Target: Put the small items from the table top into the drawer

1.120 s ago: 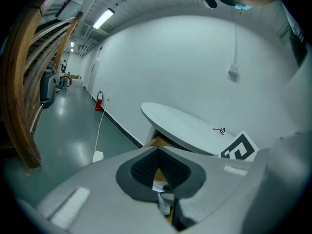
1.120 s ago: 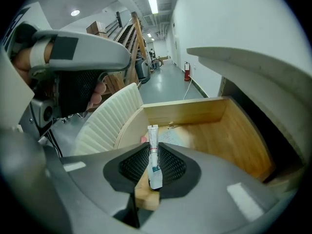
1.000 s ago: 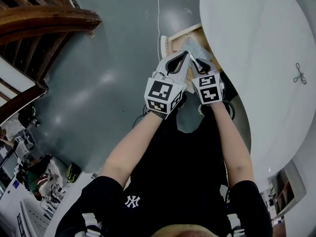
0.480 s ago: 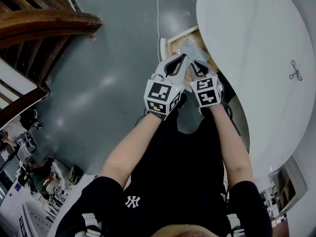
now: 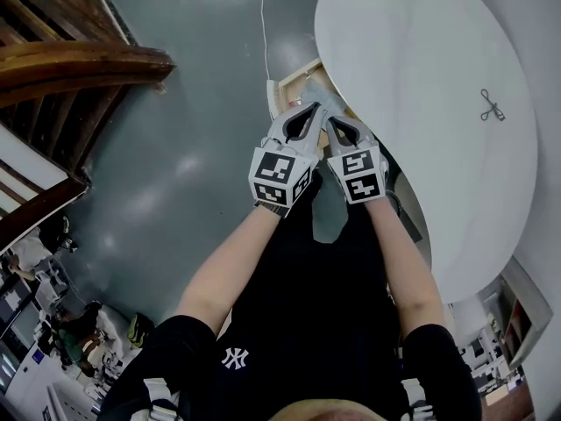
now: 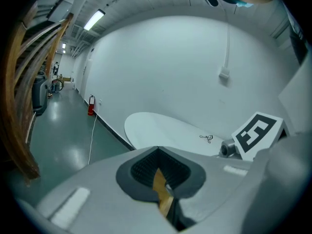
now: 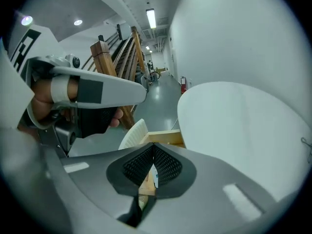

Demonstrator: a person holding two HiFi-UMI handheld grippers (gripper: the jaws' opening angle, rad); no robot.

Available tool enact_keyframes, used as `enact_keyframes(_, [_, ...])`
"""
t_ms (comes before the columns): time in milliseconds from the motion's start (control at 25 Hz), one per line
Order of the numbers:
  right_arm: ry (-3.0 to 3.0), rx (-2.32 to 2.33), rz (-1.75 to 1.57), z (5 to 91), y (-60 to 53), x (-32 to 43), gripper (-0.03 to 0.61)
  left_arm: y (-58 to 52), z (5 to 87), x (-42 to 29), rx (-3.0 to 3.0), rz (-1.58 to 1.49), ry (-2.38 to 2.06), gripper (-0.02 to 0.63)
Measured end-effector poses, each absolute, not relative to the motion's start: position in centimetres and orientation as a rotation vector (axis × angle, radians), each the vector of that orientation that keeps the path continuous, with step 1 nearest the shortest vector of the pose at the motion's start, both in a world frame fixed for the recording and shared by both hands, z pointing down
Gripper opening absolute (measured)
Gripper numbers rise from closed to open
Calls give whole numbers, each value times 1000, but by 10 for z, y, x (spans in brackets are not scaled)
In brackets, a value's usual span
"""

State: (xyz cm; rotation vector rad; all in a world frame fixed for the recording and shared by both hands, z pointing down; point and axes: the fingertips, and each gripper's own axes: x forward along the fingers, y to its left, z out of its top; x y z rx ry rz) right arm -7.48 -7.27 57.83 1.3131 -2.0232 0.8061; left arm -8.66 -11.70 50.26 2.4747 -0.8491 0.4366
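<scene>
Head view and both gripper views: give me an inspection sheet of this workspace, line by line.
Surface: round white table top, mostly bare.
Job's things: one small dark item on the top; wooden drawer open at the table's edge.
Clutter: nothing seen.
Grippers: left gripper shut, empty; right gripper has just been closing, jaws now together, nothing between them.
Cables: white cable on the floor.
Surroundings: grey floor, wooden staircase.

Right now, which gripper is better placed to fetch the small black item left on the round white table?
Right, probably. The right gripper, jaws just closed and apparently empty, sits on the side nearer the small black item on the round white table; the left gripper would have to cross it.
</scene>
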Motion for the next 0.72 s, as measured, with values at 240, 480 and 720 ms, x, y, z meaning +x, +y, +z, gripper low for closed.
enact_keyframes(240, [-2051,1388,790,533,-67,-59,23,-110,471,-70,2514,417,-815,0])
enact_keyframes(480, [-2074,1461,752,495,-65,-43,23,-108,442,-55,2548,388,-789,0])
enact_keyframes(720, [-2056,1583,698,453,-63,-15,21,-106,405,-34,2604,356,-721,0])
